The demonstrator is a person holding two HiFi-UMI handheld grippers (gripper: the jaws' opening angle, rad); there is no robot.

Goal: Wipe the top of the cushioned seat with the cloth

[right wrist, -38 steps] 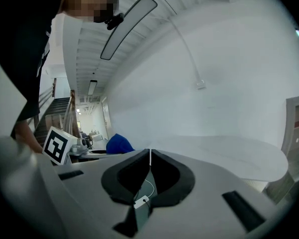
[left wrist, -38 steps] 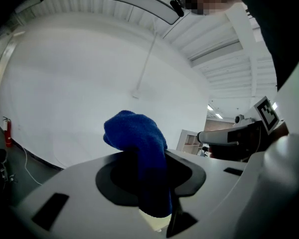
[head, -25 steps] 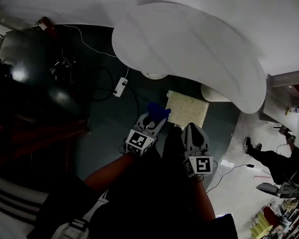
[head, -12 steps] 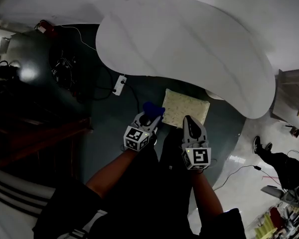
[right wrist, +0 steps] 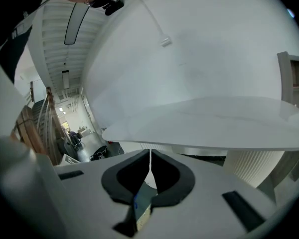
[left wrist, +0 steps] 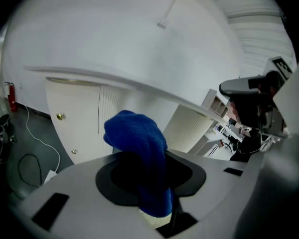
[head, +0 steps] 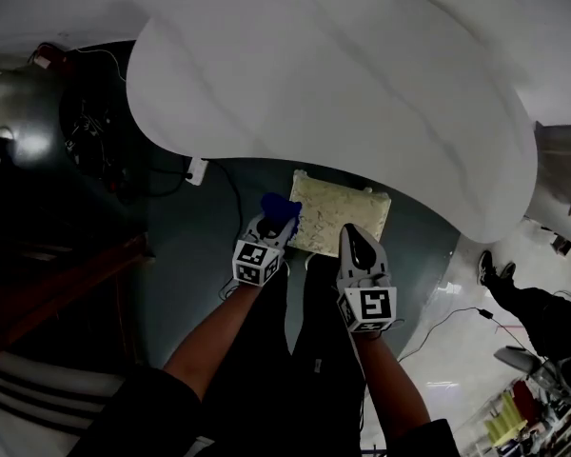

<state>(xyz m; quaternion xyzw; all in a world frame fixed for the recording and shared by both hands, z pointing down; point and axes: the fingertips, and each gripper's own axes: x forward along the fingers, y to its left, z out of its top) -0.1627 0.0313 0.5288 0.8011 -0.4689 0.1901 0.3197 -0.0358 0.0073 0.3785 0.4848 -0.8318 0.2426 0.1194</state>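
Head view first, from the left: our left claw [head: 278,221] was clenched on the blue cloth [head: 279,205]. The cloth was bunched and stood out past the claw tips toward 12 o'clock. The left gripper view confirmed the hold, with the cloth pinched low between the pads and its free end rising in a rounded lump.

The cloth hung at the 9 o'clock edge of the cushioned seat [head: 343,215]. We could not tell whether it was already touching the top. The seat was a pale, speckled pad over the dark floor, just below the rim of the white desk [head: 343,84]. Its long axis ran roughly from 9 to 3 o'clock, dipping a little toward 4, and its top faced up at us.

On the right, our right claw [right wrist: 149,166] was clenched on nothing, its pads meeting in a thin slit. It hovered near the seat's 5 o'clock corner.

We judged the wipe was only starting. To do it well, we would press the loose lump of cloth flat on the top, so that the cloth and not the claw tips met the cushion. We would then draw it along the long axis from 9 toward 3 in overlapping passes. The grip should stay firm, and the claw should stay clear of the desk rim at the far side.
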